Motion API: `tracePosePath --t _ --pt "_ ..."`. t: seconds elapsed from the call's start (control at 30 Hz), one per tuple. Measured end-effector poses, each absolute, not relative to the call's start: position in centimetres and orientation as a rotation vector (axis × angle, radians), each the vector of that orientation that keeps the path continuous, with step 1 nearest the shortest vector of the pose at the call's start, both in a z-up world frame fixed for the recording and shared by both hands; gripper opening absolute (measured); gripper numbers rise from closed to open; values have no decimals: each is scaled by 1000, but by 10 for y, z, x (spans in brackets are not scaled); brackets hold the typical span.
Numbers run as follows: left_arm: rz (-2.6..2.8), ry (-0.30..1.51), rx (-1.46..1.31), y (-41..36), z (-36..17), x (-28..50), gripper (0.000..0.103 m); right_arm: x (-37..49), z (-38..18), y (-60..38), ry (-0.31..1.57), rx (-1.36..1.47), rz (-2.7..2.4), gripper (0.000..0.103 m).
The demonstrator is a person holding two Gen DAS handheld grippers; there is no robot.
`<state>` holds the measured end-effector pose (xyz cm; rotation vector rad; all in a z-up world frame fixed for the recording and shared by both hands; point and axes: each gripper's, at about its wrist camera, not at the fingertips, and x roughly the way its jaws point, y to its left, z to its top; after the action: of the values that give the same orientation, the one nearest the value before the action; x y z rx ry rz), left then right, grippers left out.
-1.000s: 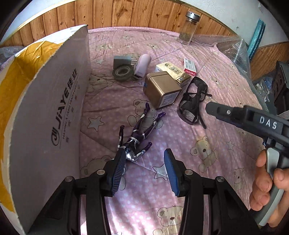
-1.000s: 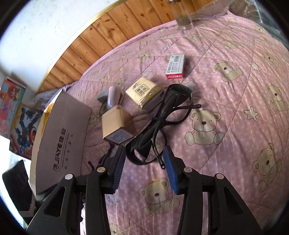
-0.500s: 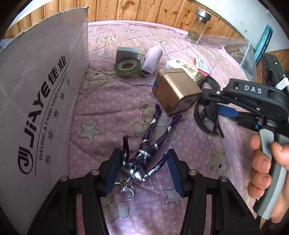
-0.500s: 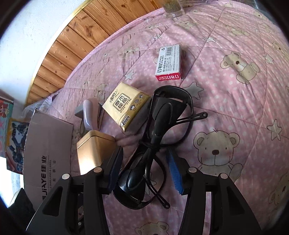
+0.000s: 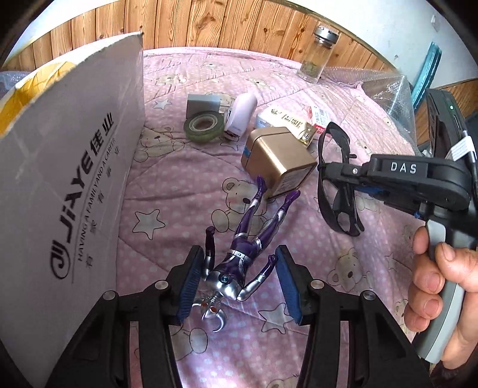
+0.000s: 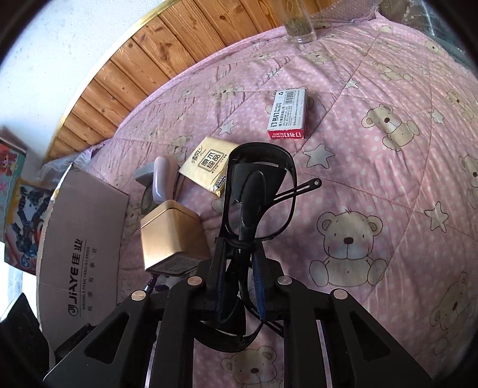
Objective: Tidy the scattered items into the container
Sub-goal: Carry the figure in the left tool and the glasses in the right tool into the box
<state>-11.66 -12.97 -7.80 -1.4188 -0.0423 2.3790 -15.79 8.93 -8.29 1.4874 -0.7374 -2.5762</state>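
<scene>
Right gripper (image 6: 239,286) fingers now clamping black glasses (image 6: 257,203), lifting; left gripper (image 5: 239,286) fingers open, straddling purple figure (image 5: 239,256), box (image 5: 74,194) waiting at 9 o'clock.

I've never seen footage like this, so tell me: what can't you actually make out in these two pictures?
- Inside of the cardboard box: left view, hidden by its wall.
- Glass jar: right view, top cut off by the frame edge.
- Toy figure: right view, hidden behind the gold tin.
- Staple box: left view, print too small to read.
</scene>
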Motion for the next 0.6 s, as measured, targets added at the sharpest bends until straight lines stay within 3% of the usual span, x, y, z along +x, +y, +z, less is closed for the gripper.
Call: tracePosePath --t 0.6 --pt "2412 -43 -1357 -131 -30 -86 51 -87 -51 65 -694 1457 -2574 17"
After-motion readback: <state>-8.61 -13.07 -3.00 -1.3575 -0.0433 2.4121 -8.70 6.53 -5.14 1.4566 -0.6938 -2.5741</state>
